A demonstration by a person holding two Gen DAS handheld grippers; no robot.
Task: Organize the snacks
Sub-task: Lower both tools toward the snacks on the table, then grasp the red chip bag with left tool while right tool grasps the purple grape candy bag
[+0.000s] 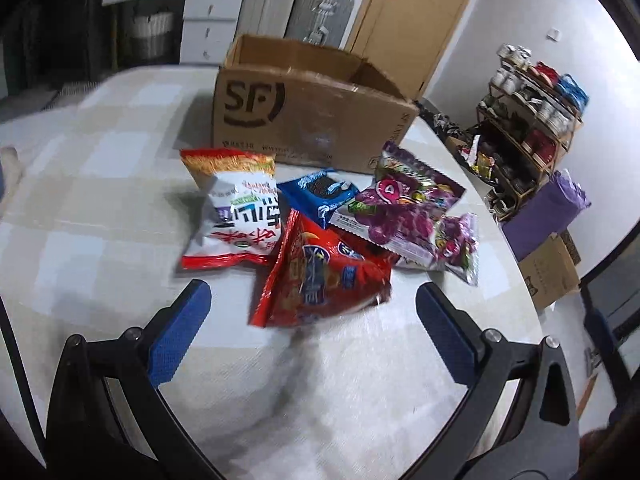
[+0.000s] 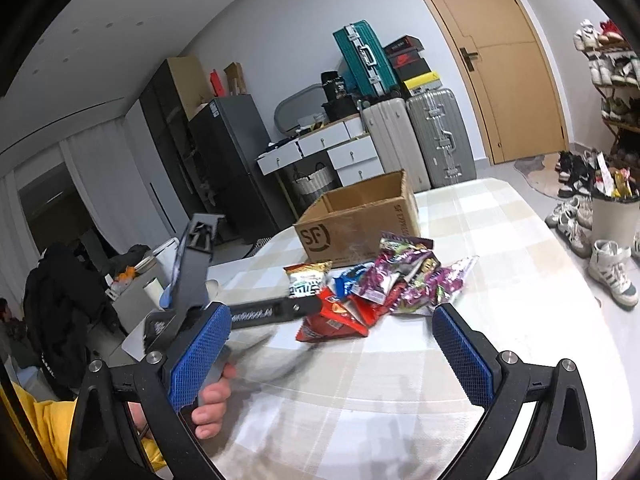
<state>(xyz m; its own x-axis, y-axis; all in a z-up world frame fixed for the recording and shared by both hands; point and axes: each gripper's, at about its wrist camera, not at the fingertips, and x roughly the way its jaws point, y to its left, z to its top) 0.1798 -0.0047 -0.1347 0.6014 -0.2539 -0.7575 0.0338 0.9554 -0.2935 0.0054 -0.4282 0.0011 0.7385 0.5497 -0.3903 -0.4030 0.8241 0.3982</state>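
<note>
A pile of snack bags lies on the checked tablecloth in front of an open SF cardboard box (image 1: 304, 120). In the left wrist view I see a white and red bag (image 1: 236, 216), a red bag (image 1: 320, 280), a blue packet (image 1: 320, 196) and purple candy bags (image 1: 412, 208). My left gripper (image 1: 312, 320) is open and empty, just short of the red bag. My right gripper (image 2: 332, 340) is open and empty, above the table's near side, short of the pile (image 2: 360, 288). The box also shows in the right wrist view (image 2: 356, 220). The left gripper's body (image 2: 256, 312) reaches toward the pile there.
The round table (image 1: 80, 184) carries a cream checked cloth. A shoe rack (image 1: 528, 120), a purple bag (image 1: 548, 208) and a small carton (image 1: 548, 276) stand to the right of the table. Suitcases (image 2: 416, 148), white drawers (image 2: 332, 148) and a door (image 2: 508, 60) stand behind the box.
</note>
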